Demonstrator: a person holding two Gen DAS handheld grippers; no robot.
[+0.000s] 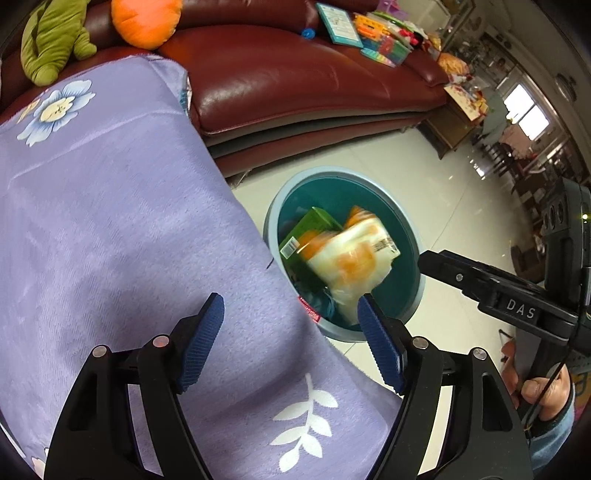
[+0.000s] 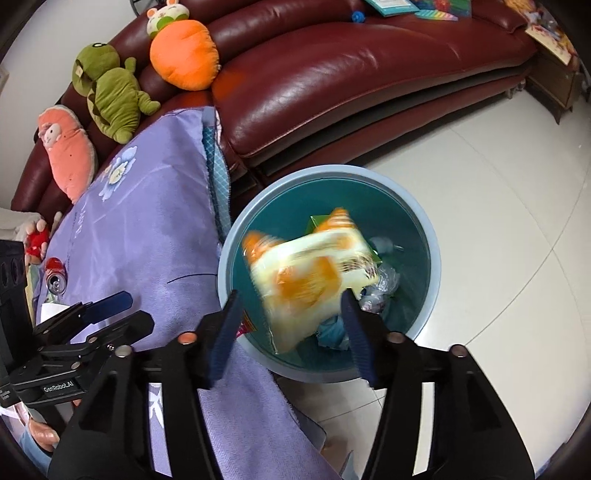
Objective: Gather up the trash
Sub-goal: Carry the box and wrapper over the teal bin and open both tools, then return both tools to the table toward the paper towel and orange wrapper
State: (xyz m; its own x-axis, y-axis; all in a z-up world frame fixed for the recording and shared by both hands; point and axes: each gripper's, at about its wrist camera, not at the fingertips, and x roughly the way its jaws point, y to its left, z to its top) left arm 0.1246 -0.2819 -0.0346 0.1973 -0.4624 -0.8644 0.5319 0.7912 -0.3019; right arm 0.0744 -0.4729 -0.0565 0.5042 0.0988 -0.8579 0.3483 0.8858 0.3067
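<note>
Right tool (image 2: pixel 290 332): blue pads spread wide, nothing between them. It hangs above the near rim of the round blue bin (image 2: pixel 424 225), which stands on the pale tiled floor (image 2: pixel 498 177).

White-and-orange snack bag (image 2: pixel 314 273): motion-blurred, inside the bin mouth, touching neither pad of the right tool. Whether it has settled on the contents cannot be told. Under it: a green carton (image 1: pixel 310 229), crumpled clear plastic (image 2: pixel 384 284) and a blue scrap (image 2: pixel 328 332).

Left tool (image 1: pixel 290 339): pads also wide apart, empty. It is over the purple flowered blanket (image 1: pixel 110 221), with its right pad over the bin's near rim. In the right wrist view the left tool appears at the left edge, low over the blanket.

Surroundings:
- Blanket edge overlaps the bin's left rim, a red tag (image 1: pixel 309 312) at the overlap.
- 1 red drink can (image 2: pixel 56 275) lies on the blanket, open end toward the camera, just beside white paper (image 2: pixel 51 310).
- Dark red leather sofa (image 2: pixel 351 74) behind the bin; on it a green plush (image 2: pixel 110 92), an orange plush (image 2: pixel 184 55), a pink plush (image 2: pixel 68 155).
- Books and coloured toys (image 1: pixel 369 33) at the sofa's far end.
</note>
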